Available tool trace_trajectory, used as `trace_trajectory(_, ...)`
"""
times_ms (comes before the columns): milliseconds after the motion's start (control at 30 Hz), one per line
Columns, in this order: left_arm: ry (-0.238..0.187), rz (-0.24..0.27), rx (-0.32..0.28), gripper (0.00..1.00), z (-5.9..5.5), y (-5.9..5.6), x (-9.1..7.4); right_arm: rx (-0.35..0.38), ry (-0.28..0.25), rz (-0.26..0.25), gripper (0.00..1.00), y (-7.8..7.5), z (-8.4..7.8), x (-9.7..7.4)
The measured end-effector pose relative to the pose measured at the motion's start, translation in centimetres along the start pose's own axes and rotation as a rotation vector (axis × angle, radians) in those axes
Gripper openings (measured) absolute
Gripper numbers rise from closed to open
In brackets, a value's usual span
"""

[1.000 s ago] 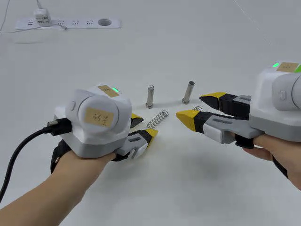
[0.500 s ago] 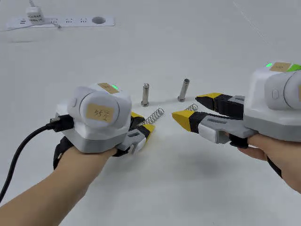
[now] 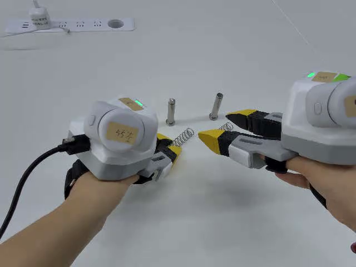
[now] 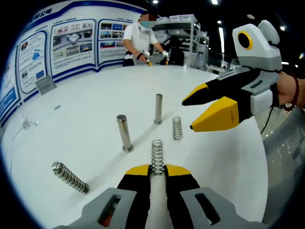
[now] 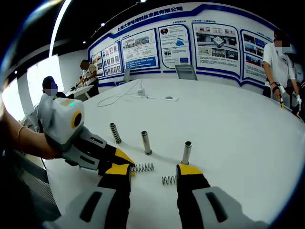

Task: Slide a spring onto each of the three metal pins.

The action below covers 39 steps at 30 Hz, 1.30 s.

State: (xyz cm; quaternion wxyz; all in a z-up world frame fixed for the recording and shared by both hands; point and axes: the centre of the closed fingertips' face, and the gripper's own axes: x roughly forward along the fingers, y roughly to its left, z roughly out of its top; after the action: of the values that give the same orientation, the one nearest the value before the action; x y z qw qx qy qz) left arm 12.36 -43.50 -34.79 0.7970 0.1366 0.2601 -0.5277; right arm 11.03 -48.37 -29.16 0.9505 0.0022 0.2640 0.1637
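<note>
Workbench first: the white table (image 3: 233,55) spreads across my whole head view, with a white power strip (image 3: 69,25) far off at 11 o'clock. The left gripper (image 3: 173,151) sits at 8 o'clock from centre, and a black cable (image 3: 28,172) trails from its back toward 7 o'clock. Its jaws are pinched tight on the near end of the held spring (image 3: 183,137). That coil sticks out of the tips toward 1 o'clock, its free end stopping short of the pins. In the left gripper view it rises straight from between the yellow tips toward 12 o'clock.

The right gripper (image 3: 216,125) comes in from 3 o'clock with its jaws spread apart, gripping nothing, tips pointing toward 9 o'clock and facing the left gripper's tips.

Two bare pins stand upright just above centre. The left pin (image 3: 171,111) is at 12 o'clock of the held spring, and the right pin (image 3: 216,105) is at 12 o'clock of the right gripper's tips.

In the right gripper view I pick out the third pin (image 5: 114,132) at 10 o'clock of the left pin, already sleeved in coils along its length. I cannot tell from here whether it stands or lies.

The loose spring (image 3: 225,127) lies on the table between the right gripper's spread tips, near the foot of the right pin. I cannot tell whether it touches either jaw
</note>
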Motion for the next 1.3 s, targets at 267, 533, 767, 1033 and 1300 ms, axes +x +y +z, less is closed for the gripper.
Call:
trace_trajectory(267,-0.052,0.003,0.023,0.11,0.5,-0.1,-0.8,0.054,-0.008,0.020,0.39,0.5,0.3,0.1)
trace_trajectory(533,-0.102,0.013,0.026,0.10,1.5,0.3,-2.1,0.101,-0.029,0.033,0.37,0.8,1.1,0.1)
trace_trajectory(767,-0.151,0.015,0.052,0.10,2.3,0.0,-3.4,0.183,-0.049,0.054,0.34,1.2,1.9,0.3)
trace_trajectory(1033,-0.217,0.021,0.055,0.10,3.9,-0.2,-4.9,0.278,-0.059,0.084,0.33,1.9,2.5,0.6)
trace_trajectory(1300,-0.279,0.018,0.034,0.10,5.2,-0.2,-5.8,0.362,-0.083,0.112,0.30,2.3,3.4,0.7)
